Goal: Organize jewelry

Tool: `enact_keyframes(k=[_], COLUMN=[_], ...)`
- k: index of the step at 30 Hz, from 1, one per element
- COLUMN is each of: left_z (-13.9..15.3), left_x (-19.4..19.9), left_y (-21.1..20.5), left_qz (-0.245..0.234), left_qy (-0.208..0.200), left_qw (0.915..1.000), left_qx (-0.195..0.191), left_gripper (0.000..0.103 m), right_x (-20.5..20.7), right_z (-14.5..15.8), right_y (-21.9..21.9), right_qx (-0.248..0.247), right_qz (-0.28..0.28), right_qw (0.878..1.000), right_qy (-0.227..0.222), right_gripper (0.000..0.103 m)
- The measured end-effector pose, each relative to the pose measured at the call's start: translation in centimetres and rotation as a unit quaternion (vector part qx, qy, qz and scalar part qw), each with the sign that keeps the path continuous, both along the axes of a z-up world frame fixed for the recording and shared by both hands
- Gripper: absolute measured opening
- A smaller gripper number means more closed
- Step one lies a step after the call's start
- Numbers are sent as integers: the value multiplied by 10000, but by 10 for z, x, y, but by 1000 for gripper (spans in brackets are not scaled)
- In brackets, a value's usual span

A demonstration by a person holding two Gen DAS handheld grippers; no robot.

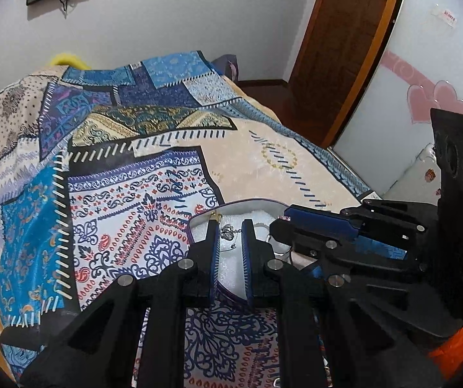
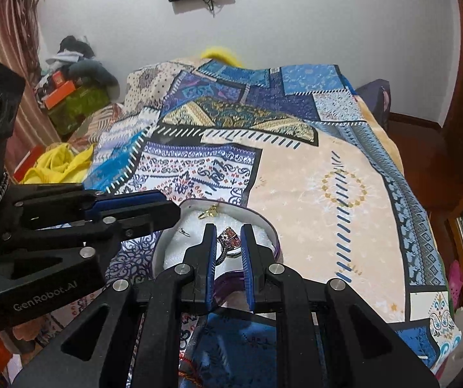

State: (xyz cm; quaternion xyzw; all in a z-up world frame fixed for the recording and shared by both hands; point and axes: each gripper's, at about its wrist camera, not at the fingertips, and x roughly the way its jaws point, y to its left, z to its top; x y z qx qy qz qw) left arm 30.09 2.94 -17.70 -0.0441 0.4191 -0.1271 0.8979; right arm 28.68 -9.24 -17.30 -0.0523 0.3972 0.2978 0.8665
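Left wrist view: left gripper (image 1: 231,236) hangs over the box (image 1: 199,218) on the bed (image 1: 134,194), jaws parted w/ a gap between. A silver pendant (image 1: 227,232) sits btwn the tips on the white padding, no pad clearly touching it, so I'd call it released, not gripping. Gold piece (image 1: 214,216) just ahead of the left finger, by the box rim. Right gripper (image 1: 279,223) comes in from the right side, low over the same box.

Right wrist view: right gripper (image 2: 228,242) straddles a ring (image 2: 229,242), pink stone up, band down on the padding. Pads are close on both sides but contact is hard to read; can't tell if it's clamped or just bracketing. Probably lining up to seat or lift the ring. Gold piece (image 2: 210,211) lies beyond the tips, small silver bit (image 2: 184,232) off to the left, near the other gripper (image 2: 166,210).
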Motion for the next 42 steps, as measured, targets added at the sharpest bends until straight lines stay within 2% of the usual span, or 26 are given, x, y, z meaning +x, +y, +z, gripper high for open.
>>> enact_keyframes(k=[7, 15, 24, 28, 33, 42], left_z=[-5, 2, 24, 34, 42, 37], left_x=[6, 2, -16, -31, -51, -84], left_y=[0, 1, 3, 3, 3, 3], left_qz=[-17, -44, 23, 48, 55, 61], left_qy=[87, 24, -187, -285, -357, -241], left_qw=[10000, 10000, 9997, 9994, 9991, 9995], left_qx=[20, 63, 171, 204, 210, 182], left_gripper=[12, 13, 13, 18, 20, 20], right_x=[3, 6, -7, -17, -33, -60], right_z=[-5, -7, 12, 23, 36, 45], right_y=[4, 5, -1, -5, -12, -25], right_qx=[-51, -81, -78, -53, -21, 31], right_qz=[111, 160, 40, -52, -141, -322], right_qw=[9999, 9995, 10000, 9999, 9995, 9987], right_qy=[106, 278, 24, -120, -276, -390], right_gripper=[14, 16, 16, 16, 16, 16])
